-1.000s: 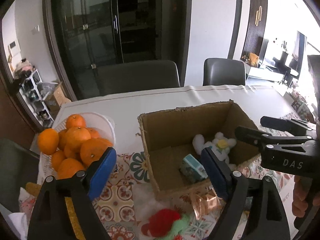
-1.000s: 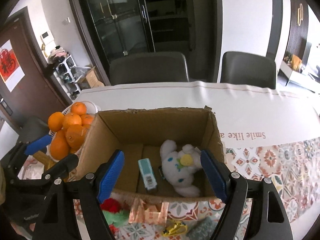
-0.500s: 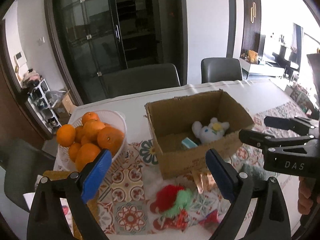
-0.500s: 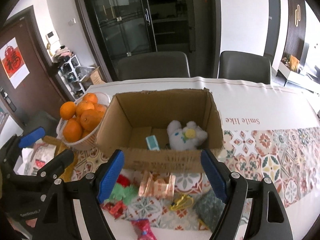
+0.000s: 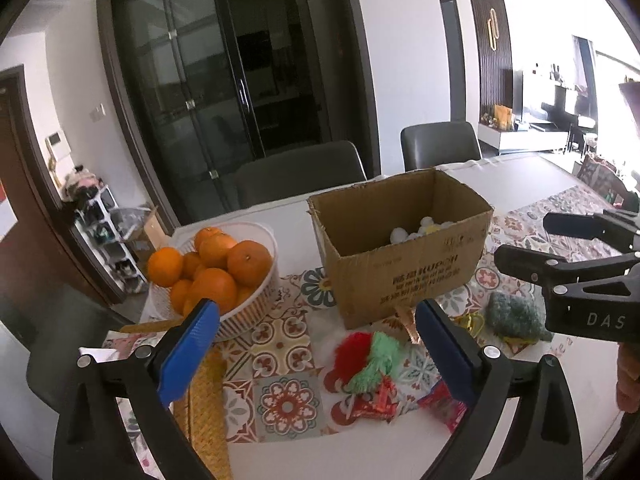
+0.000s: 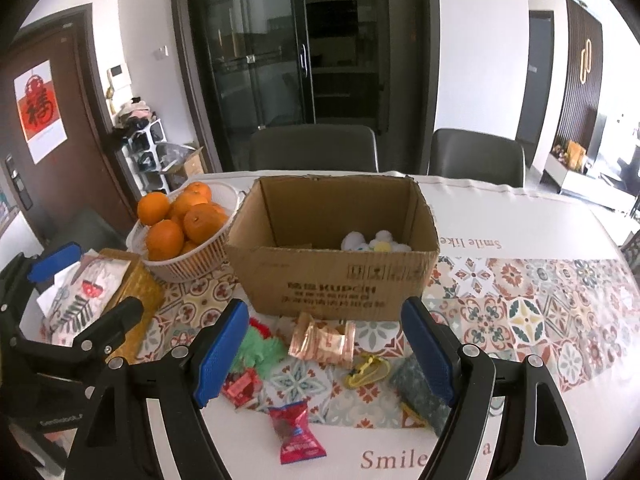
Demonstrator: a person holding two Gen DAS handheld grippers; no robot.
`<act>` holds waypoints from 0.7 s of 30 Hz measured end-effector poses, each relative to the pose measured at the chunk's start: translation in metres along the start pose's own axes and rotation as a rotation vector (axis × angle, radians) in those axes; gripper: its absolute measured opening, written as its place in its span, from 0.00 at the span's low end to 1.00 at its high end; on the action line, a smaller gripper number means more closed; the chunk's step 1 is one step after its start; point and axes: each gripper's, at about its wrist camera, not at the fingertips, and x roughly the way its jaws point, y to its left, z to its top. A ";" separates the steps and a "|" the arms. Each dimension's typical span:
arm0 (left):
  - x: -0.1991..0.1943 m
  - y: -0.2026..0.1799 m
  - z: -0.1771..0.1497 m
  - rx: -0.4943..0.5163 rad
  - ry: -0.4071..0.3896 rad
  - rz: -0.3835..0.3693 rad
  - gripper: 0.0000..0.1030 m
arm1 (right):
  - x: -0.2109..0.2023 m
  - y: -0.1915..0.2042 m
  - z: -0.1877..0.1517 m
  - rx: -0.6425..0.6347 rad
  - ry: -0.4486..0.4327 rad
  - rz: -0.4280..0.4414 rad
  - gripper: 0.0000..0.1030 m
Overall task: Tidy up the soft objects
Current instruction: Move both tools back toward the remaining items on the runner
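Two tongs hover over the tabletop point(image 6: 520, 216), both released and empty. Left tongs point(image 5: 316, 352) have just been opening, nothing between the blue pads; right tongs point(image 6: 324, 352) gape likewise, holding nothing.

Landmark: cardboard box point(image 6: 336, 276), open top, long axis running left-right in the right wrist view. Printed on its near wall: "KUPCH", plus small characters I cannot read.

Inside the box, toward its right end: white plush toy point(image 6: 372, 242) with a yellow patch, mostly hidden by the wall; heading cannot be told.

In front of the box: red-and-green fluffy toy point(image 5: 368, 356), long axis slanting away from the box; copper foil wrapper point(image 6: 324, 340); yellow loop point(image 6: 368, 368); grey-green knitted piece point(image 5: 516, 316), partly behind the right pad. Further from the box, red snack packet point(image 6: 296, 432), label unreadable.

Left of the box: white basket point(image 6: 192, 260) of oranges point(image 6: 176, 216), touching the box corner.

Tabletop cloth reads "Smile like" right of the box, "Smile" near the right tongs. "DAS" on the right tongs' body.
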 end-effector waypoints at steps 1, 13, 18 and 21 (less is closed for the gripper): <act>-0.003 0.000 -0.005 0.005 -0.009 0.005 0.98 | -0.004 0.003 -0.005 -0.009 -0.011 -0.004 0.77; -0.021 0.000 -0.060 0.018 -0.047 0.007 0.98 | -0.017 0.027 -0.057 -0.058 -0.027 0.016 0.77; -0.016 -0.005 -0.084 0.022 -0.017 -0.014 0.98 | -0.007 0.031 -0.077 -0.062 0.019 0.022 0.77; -0.010 -0.007 -0.093 0.018 0.008 -0.027 0.98 | 0.001 0.032 -0.088 -0.059 0.054 0.024 0.77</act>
